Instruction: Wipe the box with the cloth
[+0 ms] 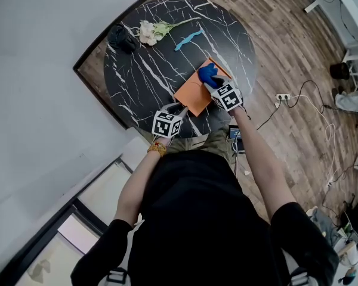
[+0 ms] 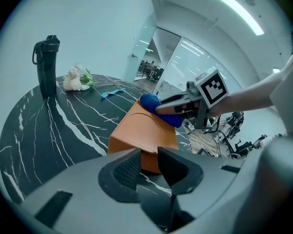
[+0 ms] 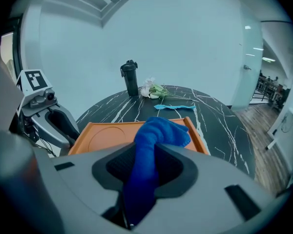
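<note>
A flat orange box [image 1: 193, 95] lay near the 5 o'clock edge of a round black marble-patterned table [image 1: 143, 70], which stood on a wood-plank floor [image 1: 286, 52] beside a white wall [image 1: 42, 70]. Both forearms [image 1: 259, 159] reached forward and down. The left gripper [image 1: 180, 108] clamped the box's near corner at 7 o'clock. The right gripper [image 1: 212, 83], at the box's 2 o'clock, pinched a bunched blue cloth [image 1: 206, 72] lying on the box's far end.
</note>
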`<move>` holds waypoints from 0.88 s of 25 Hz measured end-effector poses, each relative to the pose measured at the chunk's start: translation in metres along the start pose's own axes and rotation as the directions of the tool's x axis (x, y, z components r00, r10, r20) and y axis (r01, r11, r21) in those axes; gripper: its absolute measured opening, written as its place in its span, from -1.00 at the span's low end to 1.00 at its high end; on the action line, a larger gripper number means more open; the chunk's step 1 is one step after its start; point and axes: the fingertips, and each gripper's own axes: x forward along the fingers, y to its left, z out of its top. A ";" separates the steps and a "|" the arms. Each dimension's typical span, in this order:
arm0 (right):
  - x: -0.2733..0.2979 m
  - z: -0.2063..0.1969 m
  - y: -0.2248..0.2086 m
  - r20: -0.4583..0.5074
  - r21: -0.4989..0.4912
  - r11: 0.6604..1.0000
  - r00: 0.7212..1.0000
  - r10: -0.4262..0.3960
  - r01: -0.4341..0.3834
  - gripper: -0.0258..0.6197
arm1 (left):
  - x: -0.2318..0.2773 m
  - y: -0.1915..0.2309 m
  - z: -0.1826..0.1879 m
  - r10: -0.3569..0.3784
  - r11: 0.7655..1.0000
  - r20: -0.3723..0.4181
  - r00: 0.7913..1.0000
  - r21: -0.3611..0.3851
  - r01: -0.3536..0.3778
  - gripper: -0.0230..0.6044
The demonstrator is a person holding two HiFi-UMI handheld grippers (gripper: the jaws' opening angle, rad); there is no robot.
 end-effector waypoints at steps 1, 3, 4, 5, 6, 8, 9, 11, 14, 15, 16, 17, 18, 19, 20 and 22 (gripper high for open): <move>0.000 0.000 0.001 0.005 0.003 1.000 1.000 -0.003 0.003 -0.58 | 0.000 0.000 0.000 0.000 1.000 -0.002 1.000 0.002 0.000 -0.57; 0.001 0.001 0.005 0.017 -0.002 1.000 1.000 -0.010 0.010 -0.58 | 0.000 0.000 0.000 -0.002 1.000 -0.004 1.000 0.008 0.002 -0.57; 0.000 0.001 0.007 0.022 -0.004 1.000 1.000 -0.013 0.013 -0.58 | 0.000 0.000 0.000 -0.004 1.000 -0.005 1.000 0.010 0.004 -0.57; 0.000 0.000 0.010 0.027 -0.003 1.000 1.000 -0.015 0.015 -0.59 | 0.000 0.000 0.000 -0.005 1.000 -0.006 1.000 0.012 0.005 -0.57; 0.000 0.000 0.013 0.031 0.001 1.000 0.999 -0.017 0.017 -0.59 | 0.000 0.000 0.000 -0.006 1.000 -0.006 1.000 0.013 0.006 -0.57; 0.000 0.001 0.017 0.038 0.004 1.000 0.999 -0.021 0.021 -0.59 | 0.000 0.000 0.000 -0.007 1.000 -0.007 1.000 0.015 0.007 -0.57; 0.000 0.001 0.020 0.039 0.001 1.000 0.999 -0.018 0.018 -0.58 | 0.000 0.001 0.000 -0.008 1.000 -0.007 1.000 0.015 0.008 -0.57; 0.002 0.001 0.027 0.040 -0.016 1.000 0.999 -0.006 0.006 -0.58 | 0.000 0.002 0.000 -0.009 1.000 -0.007 1.000 0.015 0.009 -0.57; 0.002 -0.001 0.050 0.022 -0.063 0.997 0.999 0.043 -0.042 -0.58 | 0.000 0.001 0.000 -0.011 1.000 -0.007 1.000 0.014 0.011 -0.57; 0.003 -0.003 0.061 0.012 -0.081 0.995 0.998 0.065 -0.064 -0.59 | 0.000 0.001 0.000 -0.011 1.000 -0.007 1.000 0.014 0.011 -0.57; 0.005 -0.004 0.071 0.007 -0.094 0.992 0.997 0.083 -0.082 -0.59 | 0.000 0.001 0.000 -0.011 1.000 -0.007 1.000 0.015 0.011 -0.57; 0.006 -0.004 0.080 0.005 -0.101 0.990 0.995 0.095 -0.094 -0.58 | 0.000 0.001 0.000 -0.011 1.000 -0.007 1.000 0.015 0.011 -0.57; 0.007 -0.005 0.087 0.007 -0.102 0.990 0.995 0.102 -0.100 -0.59 | 0.000 0.001 0.000 -0.012 1.000 -0.007 1.000 0.016 0.012 -0.58; 0.008 -0.005 0.092 0.009 -0.104 0.989 0.995 0.104 -0.102 -0.59 | 0.000 0.001 -0.001 -0.012 1.000 -0.008 1.000 0.017 0.012 -0.57; 0.008 -0.005 0.096 0.008 -0.106 0.989 0.994 0.106 -0.104 -0.59 | 0.000 0.001 -0.001 -0.012 1.000 -0.008 1.000 0.019 0.012 -0.58; 0.009 -0.006 0.102 0.008 -0.105 0.988 0.993 0.118 -0.116 -0.59 | 0.000 0.000 -0.001 -0.013 1.000 -0.006 1.000 0.021 0.013 -0.58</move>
